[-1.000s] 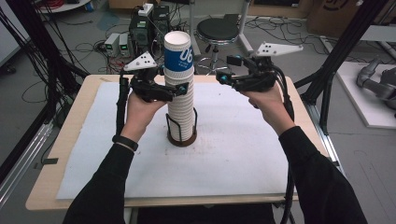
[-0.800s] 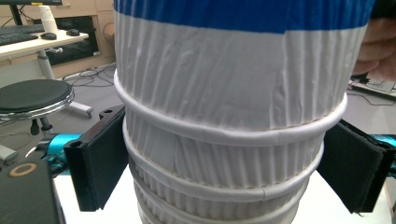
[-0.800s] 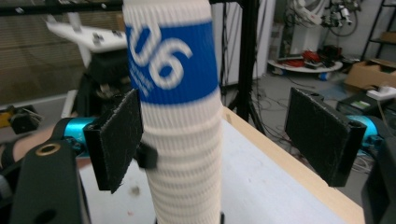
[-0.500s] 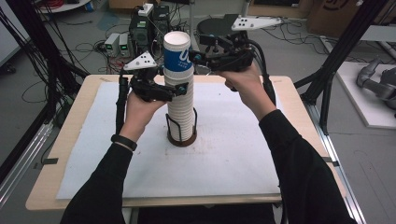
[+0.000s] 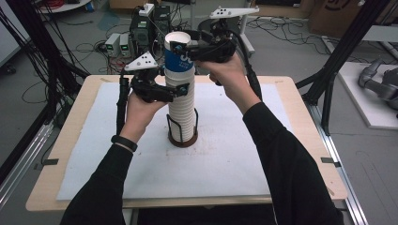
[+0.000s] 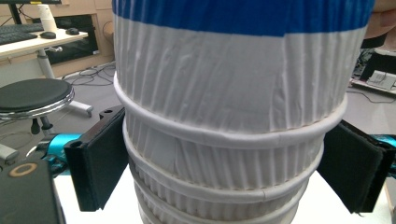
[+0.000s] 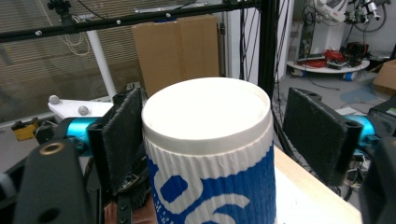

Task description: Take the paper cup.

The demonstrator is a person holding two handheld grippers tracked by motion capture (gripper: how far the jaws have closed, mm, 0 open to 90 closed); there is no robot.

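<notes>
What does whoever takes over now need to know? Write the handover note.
Left claw: shut on the cup stack below the blue top cup, steadying it in its wire holder.
Right claw: around the top cup's rim, jaws just closing; one pad touches, the other stands apart.
Done: stack braced.
Left: probably finish the grip, lift the top cup off.

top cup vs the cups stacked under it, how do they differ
The top cup carries a blue band with white print; the stacked cups below show plain white ribbed sides. The top cup shows its full height and open mouth; the lower ones show little more than rims and short strips. The right gripper straddles the top cup, one pad touching; the left gripper clamps the lower stack. All share ribbed paper walls and rolled rims.
</notes>
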